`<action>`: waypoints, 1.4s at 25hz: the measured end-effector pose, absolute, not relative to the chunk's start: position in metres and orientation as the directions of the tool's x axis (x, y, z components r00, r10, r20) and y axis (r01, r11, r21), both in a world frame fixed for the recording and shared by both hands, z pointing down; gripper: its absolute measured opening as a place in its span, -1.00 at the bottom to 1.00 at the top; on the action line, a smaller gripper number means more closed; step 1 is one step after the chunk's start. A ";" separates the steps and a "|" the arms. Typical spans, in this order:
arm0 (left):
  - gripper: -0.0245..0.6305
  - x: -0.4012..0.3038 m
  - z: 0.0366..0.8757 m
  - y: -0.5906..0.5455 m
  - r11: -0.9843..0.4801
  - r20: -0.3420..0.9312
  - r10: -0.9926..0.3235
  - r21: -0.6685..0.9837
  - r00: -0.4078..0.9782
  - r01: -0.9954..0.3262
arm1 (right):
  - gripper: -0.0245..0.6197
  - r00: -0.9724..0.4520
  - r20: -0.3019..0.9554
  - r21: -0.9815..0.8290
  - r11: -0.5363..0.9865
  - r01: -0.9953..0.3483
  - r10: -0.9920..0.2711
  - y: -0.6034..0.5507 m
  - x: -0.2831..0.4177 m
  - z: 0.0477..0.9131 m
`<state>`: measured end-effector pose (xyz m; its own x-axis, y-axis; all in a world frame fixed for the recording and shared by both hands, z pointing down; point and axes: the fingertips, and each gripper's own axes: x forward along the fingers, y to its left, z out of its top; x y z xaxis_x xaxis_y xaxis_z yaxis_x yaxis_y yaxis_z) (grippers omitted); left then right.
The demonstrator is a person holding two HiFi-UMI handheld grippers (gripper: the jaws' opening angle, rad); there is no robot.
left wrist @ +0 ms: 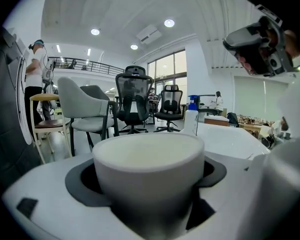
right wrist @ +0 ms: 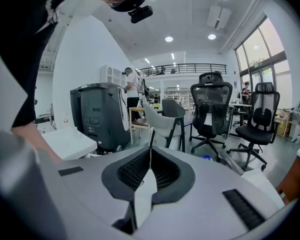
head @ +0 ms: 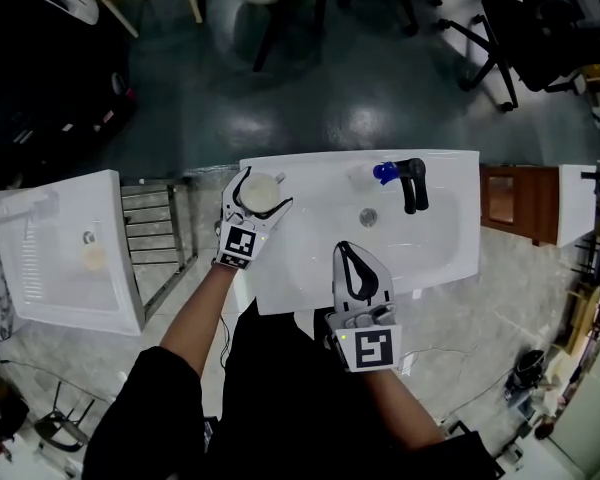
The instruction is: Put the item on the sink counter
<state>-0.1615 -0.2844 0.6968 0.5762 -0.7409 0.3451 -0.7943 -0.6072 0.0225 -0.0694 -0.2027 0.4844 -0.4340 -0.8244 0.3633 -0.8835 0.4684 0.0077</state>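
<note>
Gripping a cream cup (head: 261, 192) between its fingers, the left gripper (head: 267, 188) holds it at the far-left corner of the sink (head: 310, 258), over the worktop rim; whether the cup touches down cannot be told. At the sink's near edge, the right gripper (head: 344, 248) hangs empty, fingers pressed together. Setting down and release appear left to do.

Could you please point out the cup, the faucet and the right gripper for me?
cup (head: 261, 190), head view, its pale inside.
faucet (head: 413, 188), head view, its black body.
right gripper (head: 343, 247), head view, its closed tips.
</note>
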 end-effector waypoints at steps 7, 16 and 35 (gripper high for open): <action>0.48 -0.161 0.698 -0.281 -0.582 0.395 -0.731 0.065 0.556 -0.810 | -0.82 -0.442 0.368 -0.002 0.474 -0.880 -0.818 -0.195 -0.069 0.484; 0.48 -0.136 0.701 -0.312 -0.665 0.395 -0.688 -0.006 0.609 -0.747 | -0.82 -0.398 0.375 0.000 0.429 -0.903 -0.837 -0.199 -0.048 0.487; 0.48 -0.144 0.723 -0.291 -0.656 0.503 -0.657 -0.015 0.561 -0.755 | -0.82 -0.398 0.409 -0.047 0.416 -0.908 -0.821 -0.193 -0.034 0.497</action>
<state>-0.1436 -0.2908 0.7232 0.5613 -0.6571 0.5031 -0.7546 -0.6560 -0.0148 -0.0340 -0.1931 0.4967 -0.3977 -0.8213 0.4089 -0.9080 0.4164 -0.0469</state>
